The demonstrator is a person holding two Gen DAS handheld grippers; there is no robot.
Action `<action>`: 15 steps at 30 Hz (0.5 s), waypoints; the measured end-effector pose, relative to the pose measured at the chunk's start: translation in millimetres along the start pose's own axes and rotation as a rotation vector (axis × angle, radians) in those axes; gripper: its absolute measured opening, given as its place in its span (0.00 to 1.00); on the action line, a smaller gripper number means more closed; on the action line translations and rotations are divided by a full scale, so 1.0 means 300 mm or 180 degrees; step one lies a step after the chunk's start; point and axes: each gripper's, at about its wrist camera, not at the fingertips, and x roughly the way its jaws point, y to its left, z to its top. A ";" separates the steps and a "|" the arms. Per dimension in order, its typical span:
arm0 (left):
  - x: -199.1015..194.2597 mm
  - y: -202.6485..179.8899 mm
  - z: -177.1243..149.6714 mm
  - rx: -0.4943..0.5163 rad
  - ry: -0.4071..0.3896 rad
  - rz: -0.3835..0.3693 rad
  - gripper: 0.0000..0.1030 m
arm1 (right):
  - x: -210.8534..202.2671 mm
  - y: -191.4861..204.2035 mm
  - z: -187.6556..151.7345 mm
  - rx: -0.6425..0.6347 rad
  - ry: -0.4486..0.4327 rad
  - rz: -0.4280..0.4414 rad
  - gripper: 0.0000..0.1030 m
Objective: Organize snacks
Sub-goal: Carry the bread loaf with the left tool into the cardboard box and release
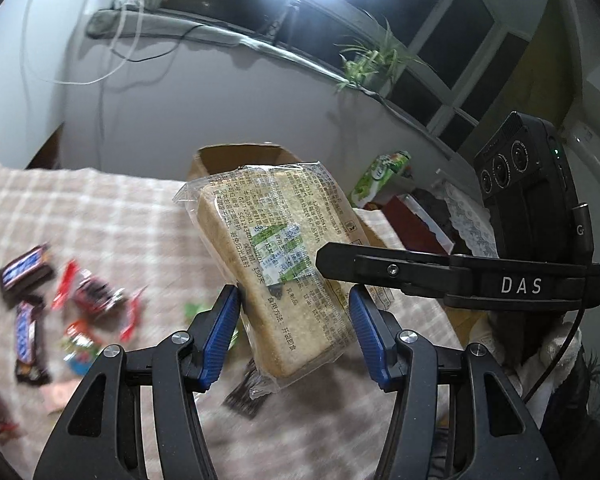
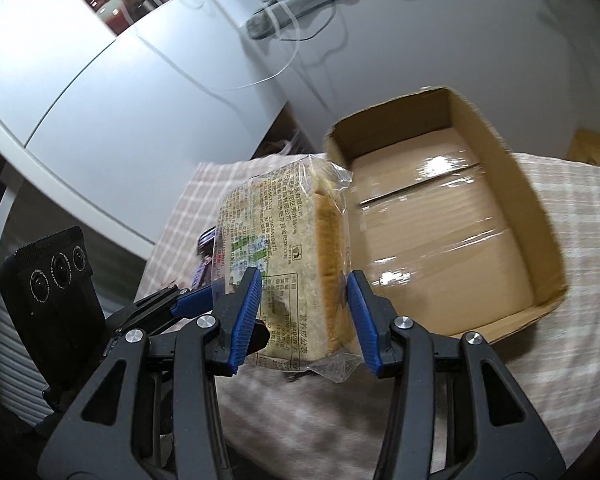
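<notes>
A clear-wrapped block of sliced bread (image 1: 284,264) hangs in the air above the checked cloth (image 1: 100,208), held from two sides. My left gripper (image 1: 293,294) is shut on its lower part, with both blue pads against the wrapper. My right gripper (image 2: 304,276) is shut on the same bread (image 2: 284,240). In the left wrist view the right gripper's black finger (image 1: 340,260) reaches in from the right. In the right wrist view the left gripper's blue pad (image 2: 188,304) shows at lower left. An open, empty cardboard box (image 2: 440,220) lies just behind and right of the bread.
Snickers bars (image 1: 26,270) and red-wrapped candies (image 1: 96,292) lie scattered on the cloth at the left. A green pack (image 1: 380,176) stands right of the box (image 1: 240,156). A white cabinet (image 2: 100,100) rises left of the table. A plant (image 1: 368,60) sits on the windowsill.
</notes>
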 end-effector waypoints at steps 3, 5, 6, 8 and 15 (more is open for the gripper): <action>0.059 -0.031 0.027 0.0020 0.0051 -0.0043 0.54 | -0.009 -0.066 0.016 0.0066 -0.0025 -0.0037 0.45; 0.098 -0.049 0.044 0.0048 0.0083 -0.0043 0.54 | -0.005 -0.111 0.030 0.0131 -0.0029 -0.0038 0.45; 0.114 -0.061 0.049 0.0054 0.0090 -0.0040 0.54 | -0.003 -0.132 0.035 0.0164 -0.0026 -0.0036 0.45; 0.150 -0.076 0.059 0.0061 0.0110 -0.0029 0.54 | 0.000 -0.182 0.045 0.0222 -0.0014 -0.0043 0.45; 0.251 -0.111 0.081 0.0075 0.0238 0.0008 0.54 | 0.020 -0.273 0.065 0.0337 -0.0006 -0.0107 0.45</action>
